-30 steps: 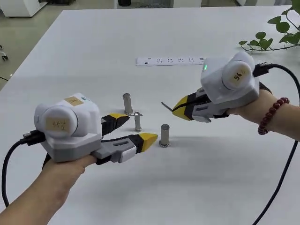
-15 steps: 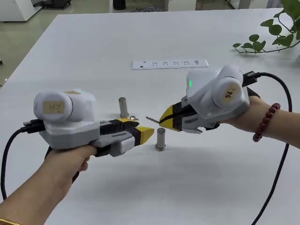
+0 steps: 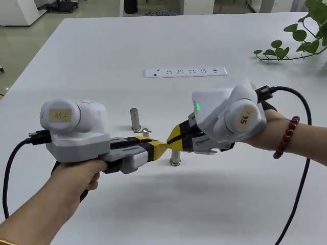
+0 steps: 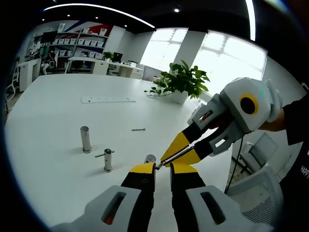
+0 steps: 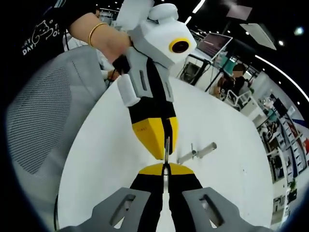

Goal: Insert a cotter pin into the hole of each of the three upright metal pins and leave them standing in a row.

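1 cotter pin [image 4: 175, 154] in R gripper [image 5: 165, 168], tip-to-tip w/ L gripper [image 4: 162, 168]

Your left gripper [image 3: 162, 148], jaws drawn close, and your right gripper [image 3: 174, 140], clamped on a thin silver cotter pin [image 4: 172, 155], meet tip to tip over the middle of the white tabletop [image 3: 214, 204], so nothing passes between them. Under the tips stands a short grey upright metal pin [image 3: 175, 160]. Just toward the far edge, a bare grey metal pin [image 3: 135, 119] and a cross-pinned metal pin [image 3: 145, 132] stand near each other. A white power strip [image 3: 185, 72] lies farther back, and a green leafy plant [image 3: 291, 46] fills the far right corner. A black cable [image 3: 302, 194] trails along the right edge. The near edge and left side lie open to you.
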{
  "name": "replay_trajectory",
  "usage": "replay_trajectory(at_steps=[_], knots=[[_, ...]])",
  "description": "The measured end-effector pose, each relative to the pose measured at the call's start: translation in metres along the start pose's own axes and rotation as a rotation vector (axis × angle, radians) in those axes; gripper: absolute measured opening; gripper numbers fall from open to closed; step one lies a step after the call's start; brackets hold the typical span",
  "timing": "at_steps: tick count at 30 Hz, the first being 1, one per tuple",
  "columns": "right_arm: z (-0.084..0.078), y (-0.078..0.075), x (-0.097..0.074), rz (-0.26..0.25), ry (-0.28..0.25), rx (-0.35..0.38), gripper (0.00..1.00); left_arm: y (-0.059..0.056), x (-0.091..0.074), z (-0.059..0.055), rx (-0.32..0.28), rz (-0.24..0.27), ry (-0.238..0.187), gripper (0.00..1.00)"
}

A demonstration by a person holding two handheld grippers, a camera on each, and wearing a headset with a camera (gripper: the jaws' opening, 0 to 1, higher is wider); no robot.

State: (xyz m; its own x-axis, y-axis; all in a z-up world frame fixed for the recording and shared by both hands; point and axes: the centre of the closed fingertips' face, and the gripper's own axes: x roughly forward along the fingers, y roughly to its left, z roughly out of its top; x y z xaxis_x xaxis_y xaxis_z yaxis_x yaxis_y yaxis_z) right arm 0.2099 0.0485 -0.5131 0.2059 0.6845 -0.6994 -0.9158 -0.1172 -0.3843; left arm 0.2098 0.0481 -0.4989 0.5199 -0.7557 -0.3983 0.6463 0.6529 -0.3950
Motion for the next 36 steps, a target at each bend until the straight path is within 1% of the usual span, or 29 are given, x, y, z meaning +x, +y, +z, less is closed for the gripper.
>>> replay_trajectory(at_steps=[4,7,13,19,21,24,25,27,28,30,32,34,35,36], knots=[[0.002,0.0017,-0.0005,0.004,0.007,-0.022,0.0,-0.0006,-0.0007,0.0019,-0.017,-0.006,-0.007,0.04],[0.003,0.0009,-0.001,-0.001,0.006,-0.023,0.0,0.0003,-0.0008,0.0018,-0.017,-0.004,-0.007,0.0],[0.0046,0.0007,-0.0018,-0.006,0.007,-0.038,0.0,0.0001,-0.0006,-0.0004,-0.023,-0.008,0.004,0.0],[0.0055,0.0009,-0.0025,-0.011,0.008,-0.044,0.0,-0.0006,-0.0013,-0.0004,-0.028,-0.009,0.002,0.0],[0.0058,0.0011,-0.0026,-0.012,0.005,-0.044,0.0,-0.0007,-0.0016,-0.0007,-0.017,-0.009,0.006,0.0],[0.0059,0.0017,-0.0019,-0.012,0.001,-0.039,0.0,-0.0014,-0.0019,-0.0012,0.017,-0.008,0.009,0.0],[0.0061,0.0015,-0.0015,-0.013,-0.003,-0.03,0.0,-0.0014,-0.0018,-0.001,0.02,-0.007,0.007,0.0],[0.0068,0.0005,-0.001,-0.02,-0.019,0.02,0.0,-0.0011,-0.0018,-0.0004,0.046,-0.009,0.0,0.0],[0.0069,-0.0003,-0.0013,-0.025,-0.025,0.037,0.0,-0.0013,-0.002,-0.0001,0.069,-0.009,-0.001,0.0],[0.0063,-0.001,-0.002,-0.026,-0.035,0.07,0.0,-0.0018,-0.0017,0.0005,0.086,-0.01,-0.003,0.0],[0.0068,-0.0012,-0.0026,-0.025,-0.063,0.125,0.0,-0.0021,-0.0015,0.001,0.096,-0.013,-0.005,0.0],[0.0042,-0.0011,-0.0032,-0.024,-0.07,0.18,0.0,-0.0022,-0.0011,0.0012,0.117,-0.02,-0.008,0.0],[0.0022,-0.0004,-0.0036,-0.018,-0.078,0.229,0.01,-0.0022,-0.0012,0.001,0.129,-0.022,-0.007,0.0],[0.0011,0.0008,-0.0039,-0.011,-0.084,0.256,0.02,-0.0021,-0.0014,0.0006,0.137,-0.023,-0.007,0.0]])
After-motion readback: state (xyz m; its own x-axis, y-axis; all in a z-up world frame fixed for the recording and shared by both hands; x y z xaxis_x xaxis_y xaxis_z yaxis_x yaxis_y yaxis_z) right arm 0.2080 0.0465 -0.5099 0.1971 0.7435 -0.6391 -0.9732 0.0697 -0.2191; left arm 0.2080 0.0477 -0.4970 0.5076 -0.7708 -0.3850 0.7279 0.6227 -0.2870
